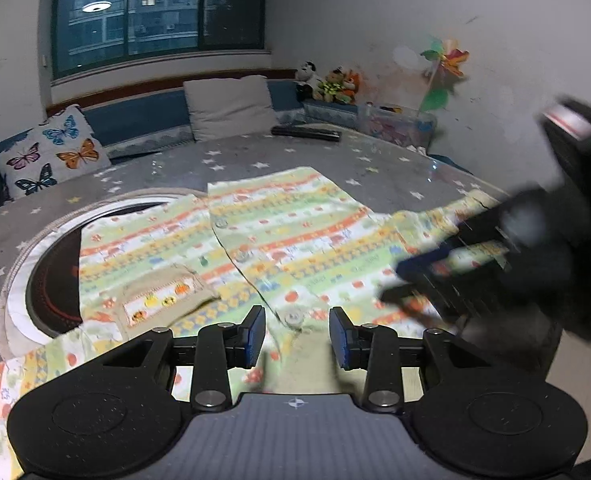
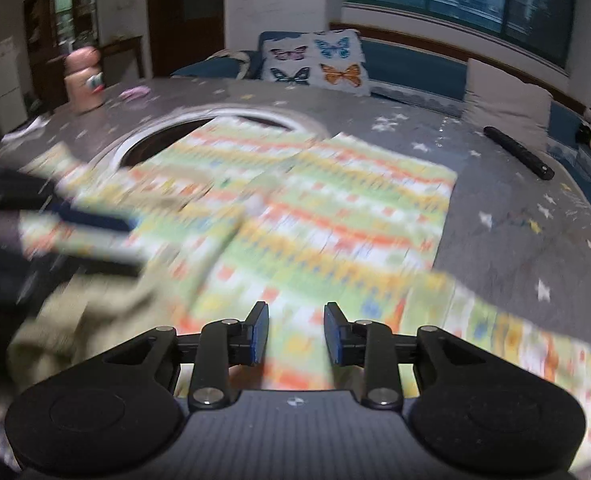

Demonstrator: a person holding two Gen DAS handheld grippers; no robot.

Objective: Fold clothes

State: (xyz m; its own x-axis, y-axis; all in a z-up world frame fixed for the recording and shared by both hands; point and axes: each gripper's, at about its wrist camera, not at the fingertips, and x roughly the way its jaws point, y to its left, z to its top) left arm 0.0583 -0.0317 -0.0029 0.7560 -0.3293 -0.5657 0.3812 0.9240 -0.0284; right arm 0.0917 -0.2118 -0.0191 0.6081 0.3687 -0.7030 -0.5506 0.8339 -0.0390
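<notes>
Shirt lies flat on the table, front up, buttoned placket running straight away from the left claw. Collar end sits under and just ahead of that claw, hem at the far side. Probably spread this way so sleeves can fold inward first.

Left claw: jaws part-open, straddling the placket near the bottom button; pads don't press cloth. Holding nothing. It's pitched down at the shirt, low over the collar, reads as parked or pinning position.

Right claw: jaws narrow but apart, nothing between them, shirt body directly below and ahead. Own view is heavily blurred, so fine contact can't be judged. In the left view it comes in from the right, angled down over the right sleeve, also smeared.

Pocket is left of the left claw, over the round cutout in the table cover.

My read: early stage, no fold made yet; sleeve fold is next.
</notes>
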